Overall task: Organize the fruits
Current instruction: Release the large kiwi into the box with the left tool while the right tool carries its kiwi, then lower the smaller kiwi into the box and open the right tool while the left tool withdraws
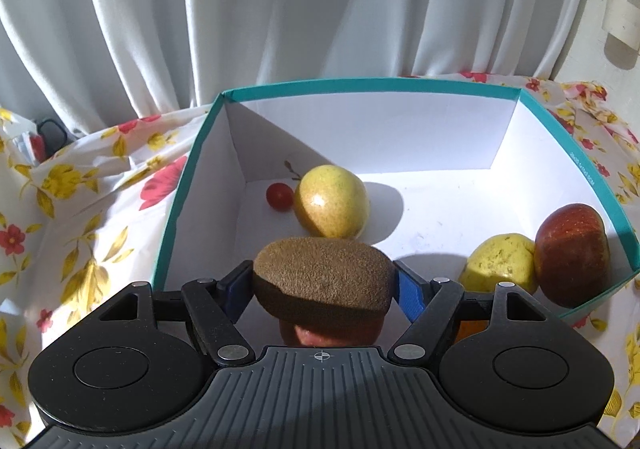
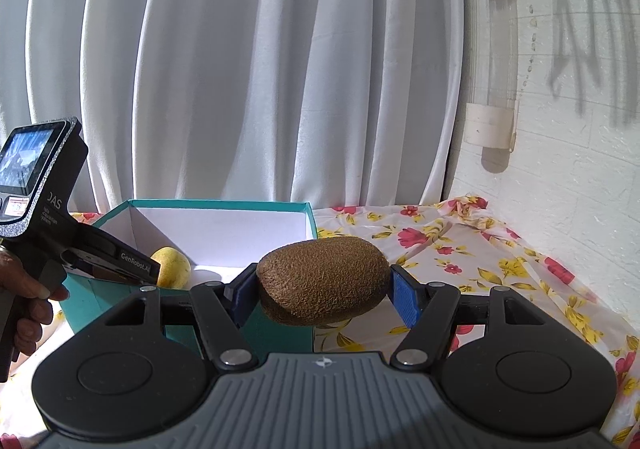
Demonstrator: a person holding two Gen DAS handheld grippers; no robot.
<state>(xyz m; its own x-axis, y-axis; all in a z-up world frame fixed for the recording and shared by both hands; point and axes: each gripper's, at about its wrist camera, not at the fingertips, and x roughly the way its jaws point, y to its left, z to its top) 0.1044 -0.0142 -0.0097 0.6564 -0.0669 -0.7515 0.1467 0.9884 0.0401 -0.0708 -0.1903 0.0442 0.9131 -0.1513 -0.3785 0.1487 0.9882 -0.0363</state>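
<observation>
Bright hard daylight in both views, crisp dark shadows inside the white box (image 1: 440, 137), glare spot on the yellow fruit (image 1: 332, 201), sharp shadows cast on the white wall (image 2: 580, 61), strong fisheye bending at edges, dark vignetted corners, focus sharp throughout

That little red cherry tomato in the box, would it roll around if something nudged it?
Probably yes. The cherry tomato looks round and smooth, lying loose on the box's flat white floor. It sits close beside the yellow fruit near a corner, so it might only roll a short way. Its glossy skin suggests it could slip from a grip.
</observation>
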